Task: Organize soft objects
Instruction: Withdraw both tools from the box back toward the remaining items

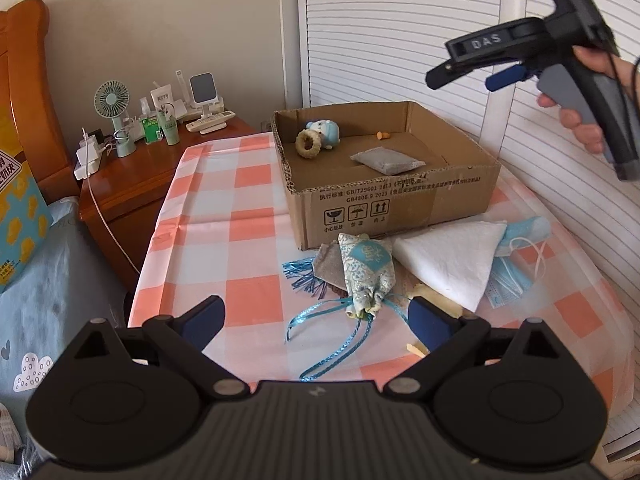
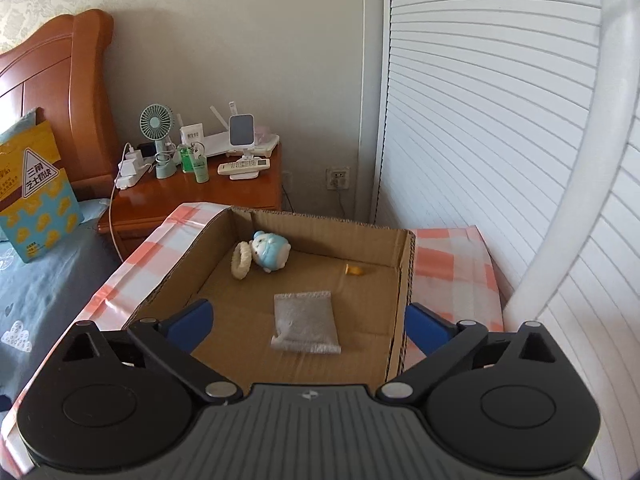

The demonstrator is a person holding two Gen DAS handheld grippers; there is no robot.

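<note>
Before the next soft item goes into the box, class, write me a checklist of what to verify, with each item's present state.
1. Left tool open and empty: ok.
2. Right tool open and empty: ok.
3. Floral sachet lies on the tablecloth ahead of the left tool, with nothing on top of it: ok.
4. Cardboard box has bare floor left beside the grey pouch and plush toy: ok.
5. Sachet's blue ribbon free of the pile: cannot tell.
6. Every item outside packed: not ok; white cloth and face masks remain.
</note>
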